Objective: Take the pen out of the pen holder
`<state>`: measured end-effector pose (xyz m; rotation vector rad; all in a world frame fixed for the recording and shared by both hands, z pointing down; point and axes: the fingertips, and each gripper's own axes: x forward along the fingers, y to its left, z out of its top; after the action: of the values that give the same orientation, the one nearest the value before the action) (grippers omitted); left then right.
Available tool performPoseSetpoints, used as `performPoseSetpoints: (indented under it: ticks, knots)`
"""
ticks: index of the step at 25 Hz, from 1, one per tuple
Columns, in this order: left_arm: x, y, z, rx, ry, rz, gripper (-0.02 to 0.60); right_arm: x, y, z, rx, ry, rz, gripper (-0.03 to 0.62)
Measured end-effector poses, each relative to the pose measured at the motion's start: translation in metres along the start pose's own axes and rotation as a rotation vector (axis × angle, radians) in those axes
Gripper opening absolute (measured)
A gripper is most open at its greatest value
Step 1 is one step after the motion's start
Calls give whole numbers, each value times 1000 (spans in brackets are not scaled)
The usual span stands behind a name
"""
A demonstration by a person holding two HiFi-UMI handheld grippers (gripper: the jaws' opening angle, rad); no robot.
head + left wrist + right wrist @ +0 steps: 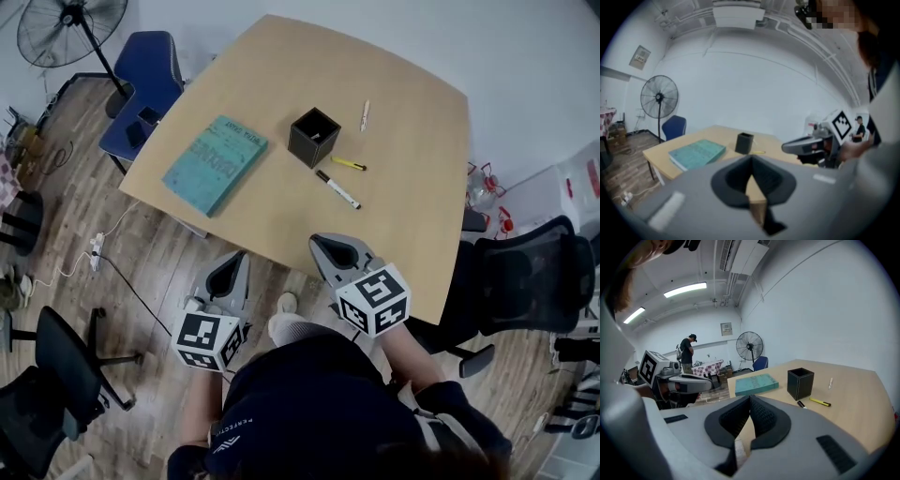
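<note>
A black square pen holder (314,137) stands upright on the wooden table (403,216); it shows too in the left gripper view (744,143) and the right gripper view (800,383). Beside it lie a yellow pen (348,164), a black-and-white marker (337,189) and a white pen (365,114). Whether anything is inside the holder I cannot tell. My left gripper (236,260) hangs off the table's near edge, jaws closed together and empty. My right gripper (325,246) sits just over that edge, shut on nothing. Both are well short of the holder.
A teal book (215,163) lies left of the holder. A blue chair (150,84) and a floor fan (75,23) stand beyond the table's left end. Black office chairs (525,281) flank me. A person (686,355) stands far back.
</note>
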<state>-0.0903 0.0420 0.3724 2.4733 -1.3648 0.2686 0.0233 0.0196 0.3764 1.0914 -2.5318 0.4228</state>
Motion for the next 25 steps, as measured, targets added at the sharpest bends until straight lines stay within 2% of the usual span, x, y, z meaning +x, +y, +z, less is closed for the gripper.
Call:
performPoseSetpoints:
  ticks: [11, 15, 21, 25]
  knots:
    - [75, 15, 23, 28, 17, -114, 5, 27, -48, 15, 49, -2, -15, 2]
    - [96, 17, 33, 45, 7, -144, 5, 31, -62, 21, 36, -10, -39, 2]
    - [117, 15, 35, 87, 71, -193, 5, 31, -79, 27, 36, -17, -92, 3]
    - [131, 12, 43, 132, 77, -224, 5, 30, -87, 34, 49, -26, -115, 3]
